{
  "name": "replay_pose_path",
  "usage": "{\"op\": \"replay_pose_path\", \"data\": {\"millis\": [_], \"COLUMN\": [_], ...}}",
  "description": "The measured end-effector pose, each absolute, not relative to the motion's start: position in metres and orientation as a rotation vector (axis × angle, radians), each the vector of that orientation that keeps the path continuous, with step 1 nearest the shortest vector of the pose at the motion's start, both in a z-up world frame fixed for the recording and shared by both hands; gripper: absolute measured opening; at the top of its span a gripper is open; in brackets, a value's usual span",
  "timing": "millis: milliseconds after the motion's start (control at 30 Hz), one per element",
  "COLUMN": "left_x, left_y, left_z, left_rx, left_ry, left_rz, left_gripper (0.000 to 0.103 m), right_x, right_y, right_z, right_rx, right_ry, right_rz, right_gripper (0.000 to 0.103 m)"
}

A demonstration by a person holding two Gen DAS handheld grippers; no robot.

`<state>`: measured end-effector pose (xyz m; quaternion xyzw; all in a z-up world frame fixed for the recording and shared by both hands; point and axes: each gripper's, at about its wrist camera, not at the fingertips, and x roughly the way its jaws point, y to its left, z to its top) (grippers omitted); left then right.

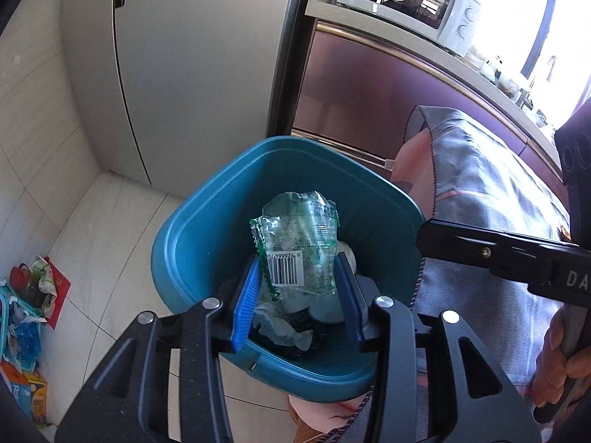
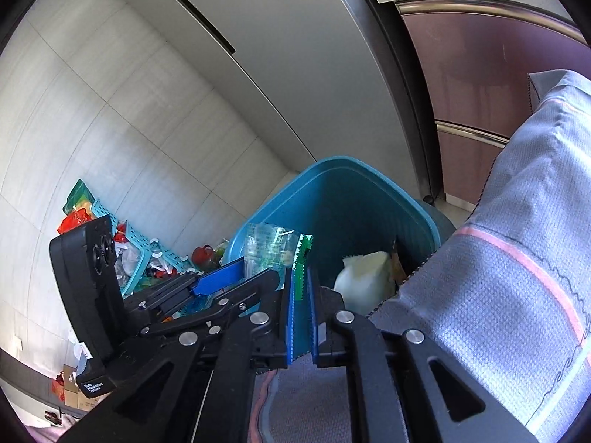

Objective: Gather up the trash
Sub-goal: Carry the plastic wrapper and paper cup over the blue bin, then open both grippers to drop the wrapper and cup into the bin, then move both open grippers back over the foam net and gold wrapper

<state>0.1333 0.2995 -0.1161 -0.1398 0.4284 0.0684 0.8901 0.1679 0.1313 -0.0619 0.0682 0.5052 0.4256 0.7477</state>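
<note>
A clear plastic wrapper (image 1: 299,243) with green edges and a barcode stands upright between the blue pads (image 1: 246,302) of my left gripper (image 1: 298,262), right over the blue trash bin (image 1: 207,214). The jaws stand apart and the pads do not seem to press the wrapper. Crumpled white paper (image 1: 280,328) lies in the bin below. From the right wrist, the wrapper (image 2: 269,247) and the left gripper's pad (image 2: 218,277) show at the bin's (image 2: 332,170) near left rim. My right gripper (image 2: 301,277) hovers at the bin's near edge, shut with only a sliver between its pads, holding nothing.
A grey cloth (image 1: 480,184) with a pink stripe hangs against the bin's right side. The grey fridge (image 1: 184,74) and maroon cabinets (image 1: 369,92) stand behind. On the floor to the left sits a teal basket (image 2: 140,247) amid colourful packaging. A hand (image 1: 561,361) grips the right tool.
</note>
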Motion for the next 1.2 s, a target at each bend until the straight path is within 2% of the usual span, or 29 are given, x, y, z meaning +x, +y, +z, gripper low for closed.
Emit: {"op": "replay_pose_path", "data": {"millis": [100,300,400,667,800,967,1100,1200], "left_x": [0.135,0.134,0.134,0.136,0.129,0.119,0.112,0.109], "left_y": [0.299,0.299,0.298,0.289,0.28,0.248,0.211,0.176], "left_z": [-0.121,-0.125,-0.124,-0.12,-0.106,-0.08,-0.064,-0.056], "left_rx": [-0.296,-0.294,-0.281,-0.267,-0.248,-0.199,-0.163,-0.134], "left_ry": [0.897,0.902,0.906,0.899,0.854,0.775,0.735,0.721], "left_rz": [0.145,0.149,0.137,0.132,0.119,0.051,-0.052,-0.151], "left_gripper": [0.045,0.045,0.05,0.051,0.052,0.055,0.056,0.056], "right_x": [0.168,0.168,0.167,0.161,0.153,0.141,0.13,0.124], "right_y": [0.127,0.11,0.101,0.082,0.065,0.031,-0.008,-0.041], "right_z": [-0.064,-0.062,-0.062,-0.052,-0.04,-0.02,-0.004,0.004], "right_rx": [0.16,0.189,0.201,0.218,0.217,0.221,0.23,0.252], "right_ry": [1.106,1.094,1.093,1.065,1.019,0.942,0.876,0.842], "right_rz": [0.931,0.922,0.918,0.927,0.931,0.919,0.867,0.81], "right_gripper": [0.008,0.011,0.014,0.015,0.022,0.024,0.031,0.032]}}
